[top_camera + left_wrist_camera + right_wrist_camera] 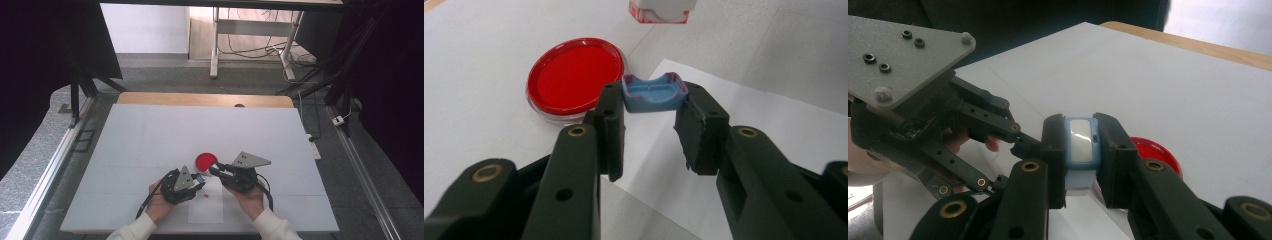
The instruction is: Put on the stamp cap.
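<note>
1. Where the person's forearms come in from the bottom of the high view, a white table (150,130) spreads ahead of them, with a strip of bare wood along its far edge.
2. On the table, directly in front of the hands, lies a white paper sheet (206,210); in the left gripper view one of its corners points toward the dish.
3. Just beyond the sheet sits a round red dish (205,160), flat on the table. In the left gripper view its clear rim stands just beside the left jaw.
4. At the left in the high view, the left gripper (198,177) carries a grey three-cornered plate. Its jaws are clamped on a blue cap (654,92), which sits between the jaw tips with its hollow side facing the camera and traces of red on its rim.
5. To its right, the right gripper (216,169) points toward the left one, the two tips near each other above the sheet's far end. Its jaws are clamped on a small white bottle (1081,145) with a pale blue edge, pinched on both sides.
6. Smallest of all, a red speck (206,197) lies on the sheet between the two hands; what it is cannot be told.
</note>
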The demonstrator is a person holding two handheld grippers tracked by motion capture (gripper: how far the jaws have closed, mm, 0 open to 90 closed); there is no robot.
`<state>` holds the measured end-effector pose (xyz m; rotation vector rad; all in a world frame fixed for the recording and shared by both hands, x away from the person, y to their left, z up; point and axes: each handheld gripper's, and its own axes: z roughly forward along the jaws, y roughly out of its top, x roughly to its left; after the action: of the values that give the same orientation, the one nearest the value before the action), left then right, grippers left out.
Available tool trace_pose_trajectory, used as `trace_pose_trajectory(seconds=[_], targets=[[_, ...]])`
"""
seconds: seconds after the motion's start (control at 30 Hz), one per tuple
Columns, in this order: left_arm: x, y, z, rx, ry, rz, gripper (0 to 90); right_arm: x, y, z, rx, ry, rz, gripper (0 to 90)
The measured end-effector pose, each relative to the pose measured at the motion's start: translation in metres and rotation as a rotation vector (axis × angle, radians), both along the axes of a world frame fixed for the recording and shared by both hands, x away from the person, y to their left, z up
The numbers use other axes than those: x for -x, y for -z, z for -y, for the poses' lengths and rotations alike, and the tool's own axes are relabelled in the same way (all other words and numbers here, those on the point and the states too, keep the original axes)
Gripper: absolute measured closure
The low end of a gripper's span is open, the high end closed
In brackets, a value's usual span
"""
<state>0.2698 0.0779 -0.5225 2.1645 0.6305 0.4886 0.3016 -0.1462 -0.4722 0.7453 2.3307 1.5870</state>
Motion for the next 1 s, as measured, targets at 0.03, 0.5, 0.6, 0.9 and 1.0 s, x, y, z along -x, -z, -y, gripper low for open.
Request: trace_pose_trajectory(seconds=[0.03, 0.5, 0.6, 0.9, 1.0], targets=[[-0.0003, 0.0000, 0.0010, 0.001, -0.002, 0.003, 64.2, 0.0002, 0.0002, -0.0003, -0.005, 0.002, 0.001, 75.0], [-0.0026, -0.0007, 0.0065, 0.002, -0.004, 0.022, 64.2, 0.0025, 0.0035, -0.0057, -0.009, 0.033, -0.020, 75.1], [-0.0026, -0.0009, 0.0072, 0.002, -0.002, 0.023, 64.2, 0.0024, 0.0040, -0.0056, -0.015, 0.036, -0.026, 75.1], [-0.0025, -0.0011, 0.0082, 0.002, -0.004, 0.030, 64.3, 0.0036, 0.0061, -0.0091, -0.037, 0.039, -0.062, 75.1], [-0.0022, -0.0013, 0.0082, 0.001, -0.006, 0.035, 64.2, 0.0039, 0.0062, -0.0097, -0.042, 0.042, -0.070, 75.1]])
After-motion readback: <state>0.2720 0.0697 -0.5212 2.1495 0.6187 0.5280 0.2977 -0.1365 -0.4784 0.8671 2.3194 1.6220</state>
